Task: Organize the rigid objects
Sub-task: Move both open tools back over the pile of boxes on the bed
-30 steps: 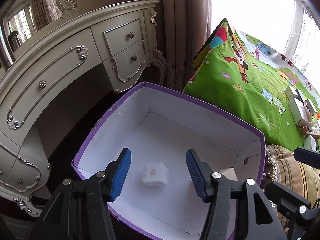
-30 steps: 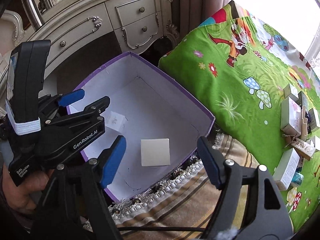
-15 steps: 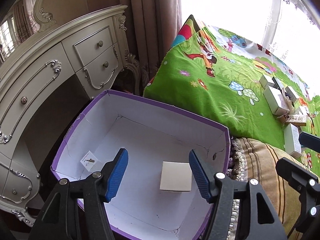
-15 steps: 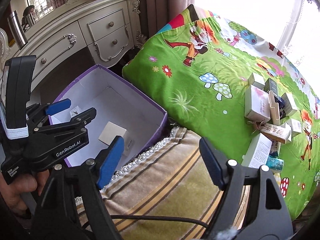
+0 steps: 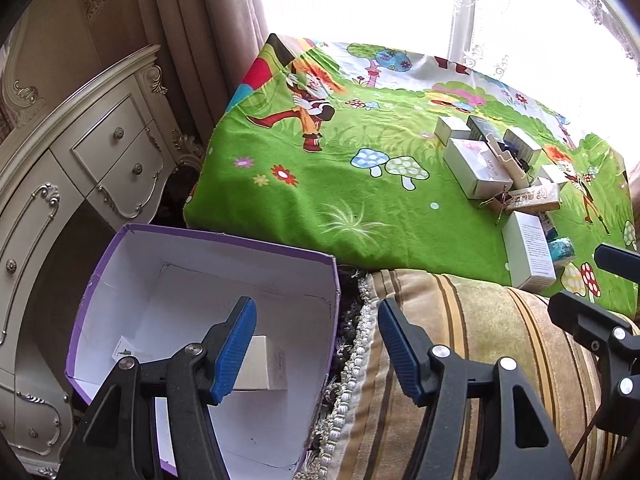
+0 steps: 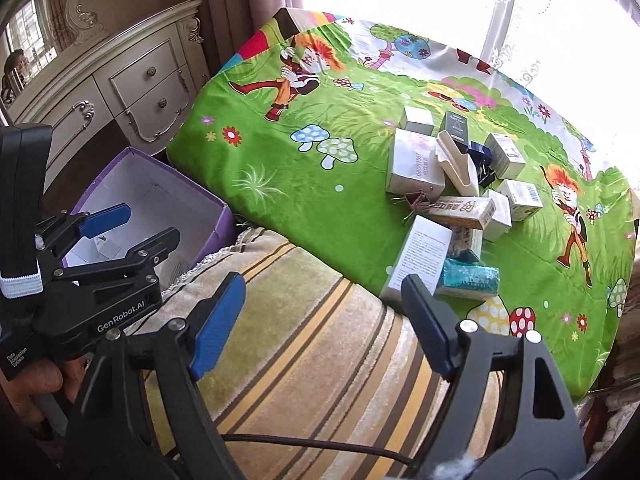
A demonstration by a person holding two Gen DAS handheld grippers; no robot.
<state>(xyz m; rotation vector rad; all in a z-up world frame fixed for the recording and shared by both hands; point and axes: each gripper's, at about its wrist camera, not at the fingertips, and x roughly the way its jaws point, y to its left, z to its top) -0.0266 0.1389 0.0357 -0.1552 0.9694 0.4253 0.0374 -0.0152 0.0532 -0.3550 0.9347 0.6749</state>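
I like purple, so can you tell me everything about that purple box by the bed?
The purple box is open-topped cardboard: purple outside and along the rim, plain white inside, with faint creases in its walls. It sits low between the cream dresser and the striped cushion, below the green blanket. Inside lie a pale carton and a small white card.

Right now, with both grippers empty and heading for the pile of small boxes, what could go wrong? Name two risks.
1. The boxes lie stacked and touching on the green blanket; the open right gripper could knock neighbours or pinch two together.
2. The purple box stands below the striped cushion, so a piece let go too soon might land on the cushion instead.
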